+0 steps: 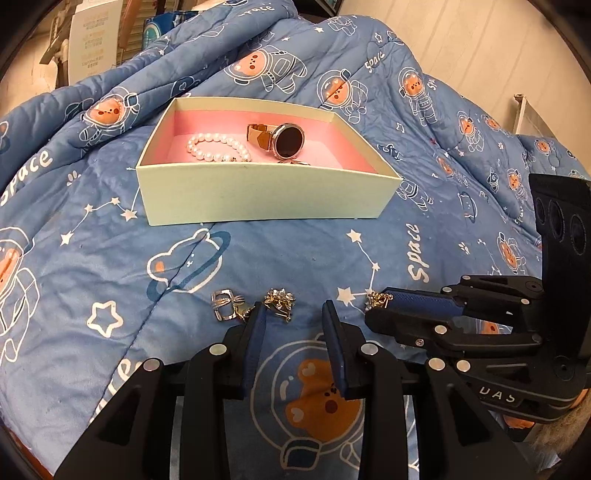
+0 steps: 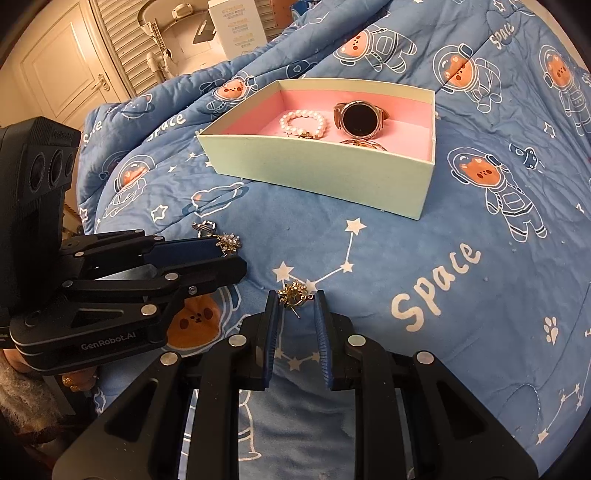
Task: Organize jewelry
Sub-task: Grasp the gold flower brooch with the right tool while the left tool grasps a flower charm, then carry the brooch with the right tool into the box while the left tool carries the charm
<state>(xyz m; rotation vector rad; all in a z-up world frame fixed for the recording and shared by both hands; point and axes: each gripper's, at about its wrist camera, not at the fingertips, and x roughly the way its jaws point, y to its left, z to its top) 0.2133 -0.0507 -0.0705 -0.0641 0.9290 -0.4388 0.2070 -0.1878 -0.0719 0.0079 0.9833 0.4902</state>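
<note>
A pale green box [image 1: 258, 192] with pink lining sits on the blue quilt; it also shows in the right wrist view [image 2: 314, 170]. Inside lie a pearl bracelet [image 1: 218, 147], a rose-gold watch [image 1: 284, 138] and a thin gold piece [image 2: 364, 144]. On the quilt lie a silver ring [image 1: 225, 304], a gold flower earring [image 1: 279, 302] and a second gold earring [image 2: 293, 293]. My left gripper [image 1: 293, 314] is open, its left finger beside the first earring. My right gripper [image 2: 295, 299] is open around the second earring, not clamped.
The quilt [image 1: 92, 229] is rumpled and rises in folds behind the box. A white door and louvred panel [image 2: 74, 66] stand at the far left, with a white carton [image 2: 236, 29] beyond the bed.
</note>
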